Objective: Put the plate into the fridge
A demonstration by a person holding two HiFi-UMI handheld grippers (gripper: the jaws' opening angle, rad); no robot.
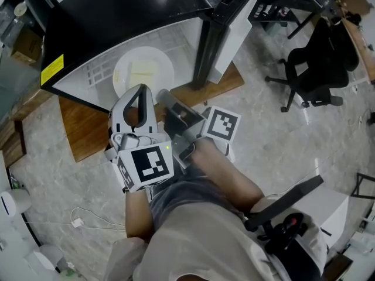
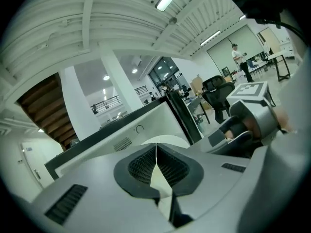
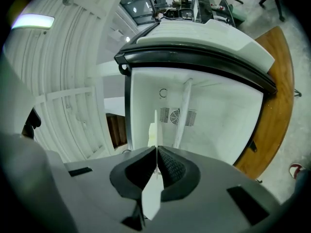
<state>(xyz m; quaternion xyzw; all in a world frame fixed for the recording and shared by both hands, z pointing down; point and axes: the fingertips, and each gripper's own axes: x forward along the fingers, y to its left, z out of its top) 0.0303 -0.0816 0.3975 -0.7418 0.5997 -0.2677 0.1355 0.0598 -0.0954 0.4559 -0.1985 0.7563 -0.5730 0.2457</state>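
One plate point(image 1: 158, 62), a pale slab point(image 1: 140, 72) on it, lying on the wire shelf point(image 1: 96, 72) inside the open fridge point(image 1: 117, 16), just far of both tools. Pinched at its near rim by left gripper point(image 1: 142, 90) and right gripper point(image 1: 163, 94), left nearer its middle. Likely next: letting go, then drawing straight back.

a white plate point(image 1: 143, 69) is lying on the wire shelf point(image 1: 96, 72) inside the fridge point(image 1: 117, 16). the right gripper point(image 1: 164, 95) is holding its near rim from in front of the fridge, with the left gripper point(image 1: 140, 89) closed just beside. an office chair point(image 1: 316, 69) is standing well off to the fridge's right.
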